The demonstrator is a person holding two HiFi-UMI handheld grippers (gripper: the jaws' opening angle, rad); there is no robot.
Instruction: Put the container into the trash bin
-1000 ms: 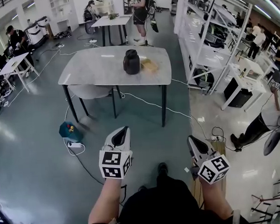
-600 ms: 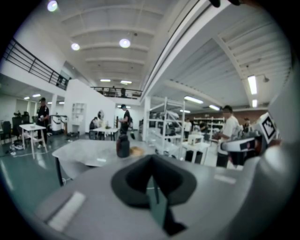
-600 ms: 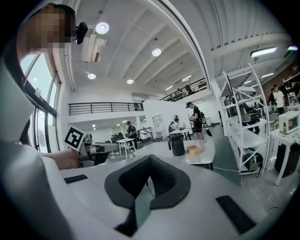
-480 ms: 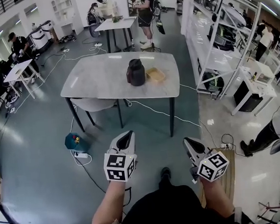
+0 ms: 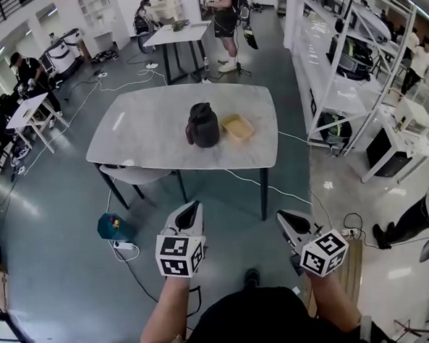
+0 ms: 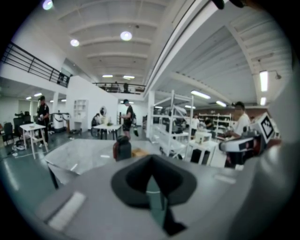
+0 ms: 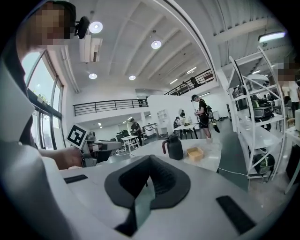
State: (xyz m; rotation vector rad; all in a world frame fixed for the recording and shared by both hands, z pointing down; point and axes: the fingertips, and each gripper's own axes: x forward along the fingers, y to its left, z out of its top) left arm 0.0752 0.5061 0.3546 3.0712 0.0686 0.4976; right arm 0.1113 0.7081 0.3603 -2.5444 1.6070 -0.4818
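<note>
Looking steeply down from head height onto a grey floor, w/ a person's two forearms reaching in from 6 o'clock. Each hand holds a gripper w/ a black-and-white marker cube at its rear. The left gripper (image 5: 192,205) sits at approx 7 o'clock of centre and the right gripper (image 5: 282,215) at approx 5 o'clock. Both point toward 12 o'clock, at the table (image 5: 139,121), and both are well apart from it. Both sets of jaws are closed tight w/ nothing btwn them; each gripper's own view shows its jaws meeting in a thin line.

The table is pale, marble-look, w/ dark legs, and fills the upper middle of the head view. On it stands a dark jug (image 5: 203,125) w/ its handle toward 9 o'clock. The container (image 5: 238,126) is a small, shallow, tan open box. It rests on the tabletop just beside the jug at its 3 o'clock, untouched by either gripper. In the right gripper view, jug and container show at approx 1 o'clock above the jaws.

The bin (image 5: 109,226) is teal and sits on the floor at 9 o'clock of the left gripper, near a white power strip (image 5: 122,246) and cables. A pale chair (image 5: 131,172) is tucked under the table's near-left edge. White shelving (image 5: 338,58) runs along 2 to 3 o'clock. Several people stand by other tables in the bkgd, from 10 to 12 o'clock.
</note>
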